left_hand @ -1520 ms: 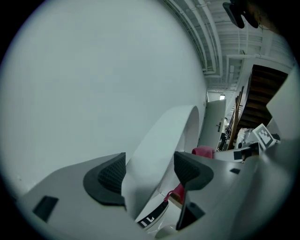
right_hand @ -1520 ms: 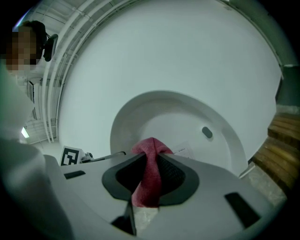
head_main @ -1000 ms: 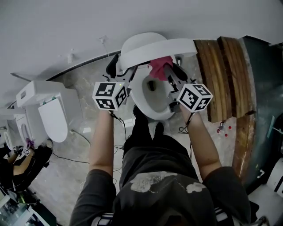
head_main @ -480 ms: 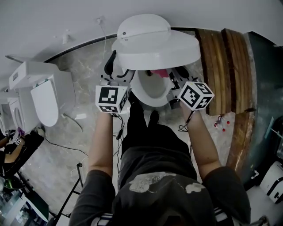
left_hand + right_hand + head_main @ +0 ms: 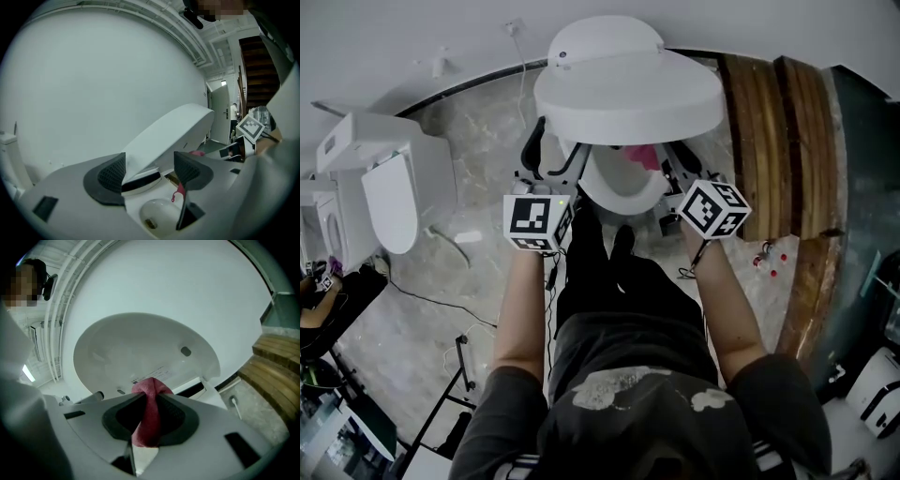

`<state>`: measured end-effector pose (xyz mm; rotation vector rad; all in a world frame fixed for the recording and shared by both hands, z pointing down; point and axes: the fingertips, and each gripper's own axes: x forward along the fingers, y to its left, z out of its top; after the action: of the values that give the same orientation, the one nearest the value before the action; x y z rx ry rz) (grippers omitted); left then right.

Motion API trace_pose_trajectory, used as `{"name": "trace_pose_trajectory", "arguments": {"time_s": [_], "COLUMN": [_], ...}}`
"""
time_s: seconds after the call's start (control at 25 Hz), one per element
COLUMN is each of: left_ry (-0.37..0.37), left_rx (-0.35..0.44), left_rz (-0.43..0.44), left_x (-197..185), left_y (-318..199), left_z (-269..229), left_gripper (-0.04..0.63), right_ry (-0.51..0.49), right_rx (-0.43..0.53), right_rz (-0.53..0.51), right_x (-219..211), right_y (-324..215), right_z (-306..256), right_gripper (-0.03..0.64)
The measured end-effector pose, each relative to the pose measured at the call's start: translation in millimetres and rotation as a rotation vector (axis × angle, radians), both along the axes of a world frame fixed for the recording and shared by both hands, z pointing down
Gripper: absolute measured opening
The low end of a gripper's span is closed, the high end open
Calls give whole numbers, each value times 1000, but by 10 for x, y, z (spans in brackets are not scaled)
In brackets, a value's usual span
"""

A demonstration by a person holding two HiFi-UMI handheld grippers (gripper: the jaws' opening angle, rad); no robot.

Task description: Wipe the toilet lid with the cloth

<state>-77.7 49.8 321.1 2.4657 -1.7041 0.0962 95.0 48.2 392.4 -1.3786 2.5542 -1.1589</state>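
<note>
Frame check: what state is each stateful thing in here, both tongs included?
toilet lid: half raised, tilted over the bowl
left tongs: open, lid's edge between the jaws
right tongs: shut on the cloth
cloth: bunched, clamped in the jaws
second toilet: lid down

A dark printed T-shirt is worn; black-and-white marker cubes are carried by the white left gripper and right gripper.

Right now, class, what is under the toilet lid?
Under the toilet lid, the front of the bowl shows, with the pink cloth held by the right gripper. The lid covers the back of the bowl.
</note>
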Motion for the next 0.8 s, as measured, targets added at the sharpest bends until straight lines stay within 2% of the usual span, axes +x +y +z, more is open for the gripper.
{"name": "trace_pose_trajectory", "arguments": {"time_s": [0.2,0.52,0.68,0.8], "left_ry": [45,162,142,119], "left_rx": [-51,-13,23,28], "left_rz": [-11,10,27,45], "left_x": [-13,-45,-89,-64], "left_y": [302,553,380,206], "left_z": [-40,-495,-674,-695], "left_gripper": [327,321,252,206], "right_ry": [46,84,169,190], "right_rx": [18,26,52,83], "right_rz": [20,157,242,317], "right_x": [233,785,1155,1389], "right_y": [131,330,270,223], "right_z": [-146,-412,-577,-769], "right_gripper": [67,67,67,67]}}
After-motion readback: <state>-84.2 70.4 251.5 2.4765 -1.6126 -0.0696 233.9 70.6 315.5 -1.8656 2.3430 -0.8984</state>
